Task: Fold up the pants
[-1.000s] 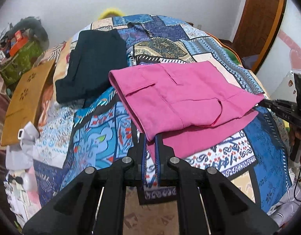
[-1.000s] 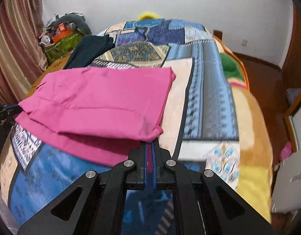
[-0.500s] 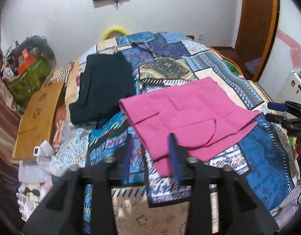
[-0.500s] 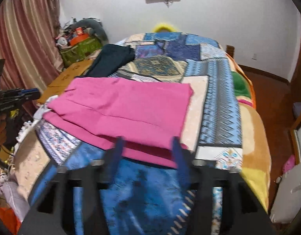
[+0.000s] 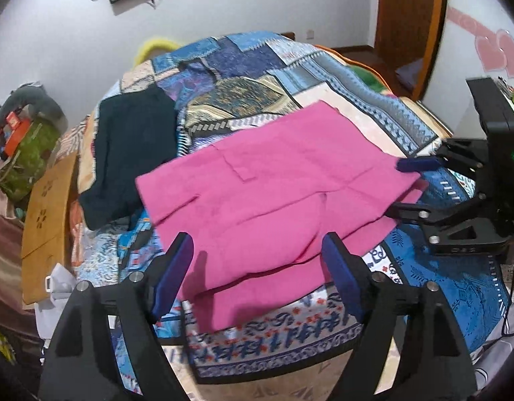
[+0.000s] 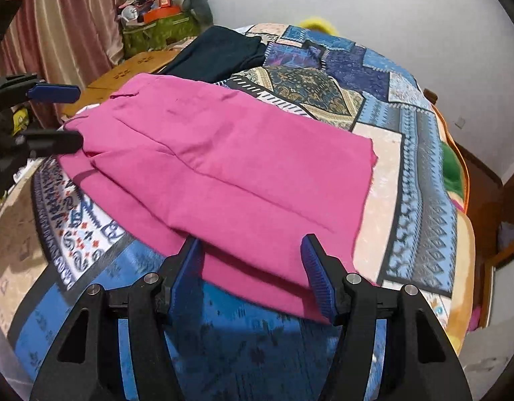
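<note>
We see the folded pink pants point(image 5: 277, 193) lying on the bed's patchwork quilt point(image 5: 457, 280), beside a dark garment point(image 5: 133, 153), with left tongs point(image 5: 257, 260) and right tongs point(image 6: 253, 260) both just spread, released, nothing gripped.

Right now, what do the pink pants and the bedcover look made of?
Pink pants: looks like a thin woven fabric, cotton or linen-like, matte; it lies flat with soft creases and stitched seams. Bedcover: printed patchwork cloth, faint sheen on pale panels; possibly polyester, but can't confirm.
</note>
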The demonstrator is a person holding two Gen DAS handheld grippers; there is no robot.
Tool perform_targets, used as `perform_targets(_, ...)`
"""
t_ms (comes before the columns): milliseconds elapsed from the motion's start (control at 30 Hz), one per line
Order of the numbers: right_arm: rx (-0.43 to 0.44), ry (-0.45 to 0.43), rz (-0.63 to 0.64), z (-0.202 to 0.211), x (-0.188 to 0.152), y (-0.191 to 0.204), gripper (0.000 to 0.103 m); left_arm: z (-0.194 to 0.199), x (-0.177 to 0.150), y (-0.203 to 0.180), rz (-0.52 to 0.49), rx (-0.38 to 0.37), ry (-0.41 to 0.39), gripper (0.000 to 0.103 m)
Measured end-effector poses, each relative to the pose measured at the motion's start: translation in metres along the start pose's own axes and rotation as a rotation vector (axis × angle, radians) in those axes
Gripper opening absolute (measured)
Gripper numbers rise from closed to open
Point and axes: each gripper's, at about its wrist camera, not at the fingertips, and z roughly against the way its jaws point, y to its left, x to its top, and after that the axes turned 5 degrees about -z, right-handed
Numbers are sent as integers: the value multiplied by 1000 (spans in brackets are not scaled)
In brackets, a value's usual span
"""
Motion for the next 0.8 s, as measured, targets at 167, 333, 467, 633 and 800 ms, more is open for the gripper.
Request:
perform_targets(167, 15, -52, 35, 0, 11, 9, 36, -11, 3, -14, -40, -33, 16, 79)
perform_targets(333, 46, -102, 48, 3, 19, 16, 9, -13, 6, -29, -94, -53, -5, 70)
perform_targets(467, 51, -143, 46, 11, 21, 16, 6, -16, 10, -33, -111, -20, -6, 27)
perform_targets(633, 60, -162, 48, 23, 21, 16, 5, 2, 13, -33, -109, -44, -66, 7)
perform_targets(800, 64, -172, 49, 36, 15, 15, 4, 17, 10, -42, -132, -83, -89, 7)
